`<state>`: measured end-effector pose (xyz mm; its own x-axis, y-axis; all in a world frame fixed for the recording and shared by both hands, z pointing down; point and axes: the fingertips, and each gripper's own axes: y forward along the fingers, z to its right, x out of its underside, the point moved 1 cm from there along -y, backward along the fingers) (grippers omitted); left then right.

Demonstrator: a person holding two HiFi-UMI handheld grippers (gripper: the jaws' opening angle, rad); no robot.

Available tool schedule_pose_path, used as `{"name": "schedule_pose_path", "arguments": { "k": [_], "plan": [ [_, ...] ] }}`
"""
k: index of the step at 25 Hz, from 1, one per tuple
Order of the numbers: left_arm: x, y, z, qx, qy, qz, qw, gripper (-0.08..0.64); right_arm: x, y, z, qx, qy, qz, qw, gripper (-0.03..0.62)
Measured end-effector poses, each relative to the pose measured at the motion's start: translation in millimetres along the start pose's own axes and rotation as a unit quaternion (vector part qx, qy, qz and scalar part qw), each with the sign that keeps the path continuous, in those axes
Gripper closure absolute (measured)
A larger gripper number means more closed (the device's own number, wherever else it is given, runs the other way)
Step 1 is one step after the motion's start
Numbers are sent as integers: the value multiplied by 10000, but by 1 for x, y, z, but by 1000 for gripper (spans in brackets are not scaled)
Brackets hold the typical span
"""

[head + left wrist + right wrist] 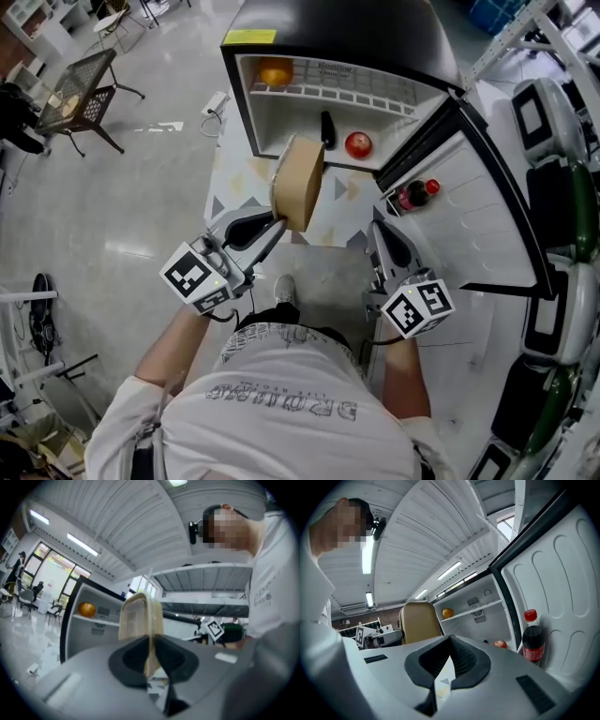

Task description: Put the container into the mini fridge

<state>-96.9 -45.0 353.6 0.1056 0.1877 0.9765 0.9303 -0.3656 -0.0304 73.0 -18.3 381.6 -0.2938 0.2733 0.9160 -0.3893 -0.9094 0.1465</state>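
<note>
Now, container (298, 183) in left tongs (279, 223), orange (275, 71) in fridge (375, 28)

Empty tongs (450, 637), pressed together, point toward container (419, 620), orange (447, 613), cola bottle (533, 639).

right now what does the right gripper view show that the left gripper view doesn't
Only the right gripper view: the soda bottle in the door and the apple low in the fridge. Only the left gripper view: the left gripper pinching the container by its edge. Both: the container, the orange on the upper shelf, the open fridge.
</note>
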Motion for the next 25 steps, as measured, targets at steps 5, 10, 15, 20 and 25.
{"name": "schedule_pose_path", "arguments": {
  "k": [5, 10, 15, 20, 25],
  "plan": [
    [-4, 8, -26, 79, 69, 3, 9999, 513, -4, 19, 0, 106, -85, 14, 9999, 591],
    [-8, 18, -41, 124, 135, -6, 9998, 514, -11, 33, 6, 154, -76, 62, 9998, 591],
    [-14, 26, -48, 109, 194, -12, 9998, 513, -19, 42, 14, 142, -97, 102, 9998, 591],
    [-19, 41, -52, 31, 347, -44, 9994, 513, -28, 48, 27, 57, -111, 135, 9998, 591],
    [-23, 61, -52, -122, 695, -175, 9974, 512, -37, 53, 41, -158, -83, 165, 9997, 591]
  ]
}}
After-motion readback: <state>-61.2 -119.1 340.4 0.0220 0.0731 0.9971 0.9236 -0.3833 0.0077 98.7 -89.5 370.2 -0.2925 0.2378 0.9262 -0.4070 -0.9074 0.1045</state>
